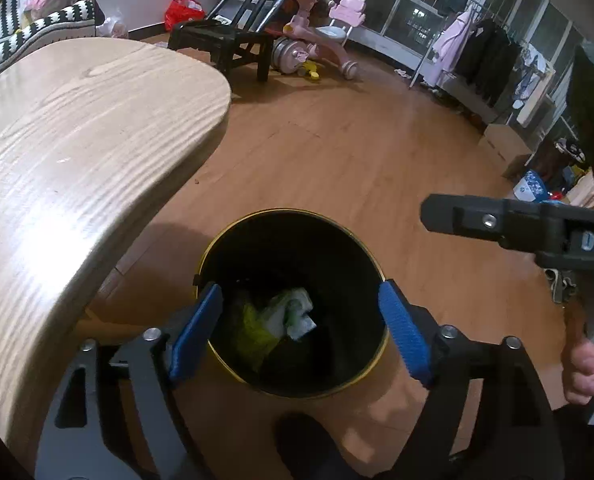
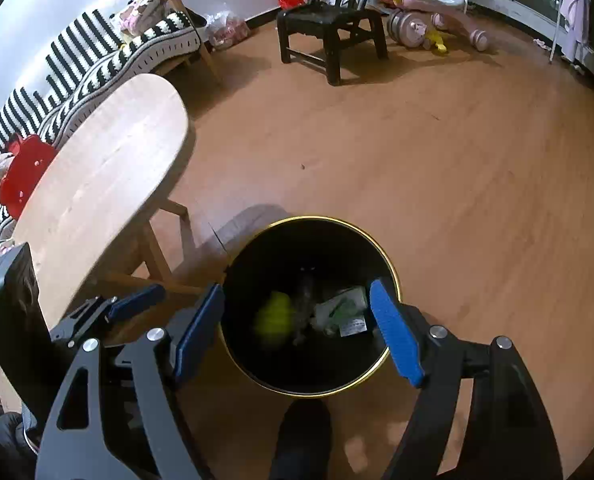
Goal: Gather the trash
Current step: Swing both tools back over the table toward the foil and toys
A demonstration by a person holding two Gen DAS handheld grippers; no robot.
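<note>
A black trash bin with a gold rim stands on the wood floor beside the table; it also shows in the right wrist view. Inside lie a yellow-green wrapper and a white-green crumpled packet. In the right wrist view a blurred yellow-green piece, a dark blurred piece and the white-green packet are in the bin. My left gripper is open and empty above the bin. My right gripper is open and empty above it too.
A light wooden oval table stands left of the bin. A black chair, pink ride-on toys, a striped sofa and a clothes rack stand farther back. My shoe is by the bin.
</note>
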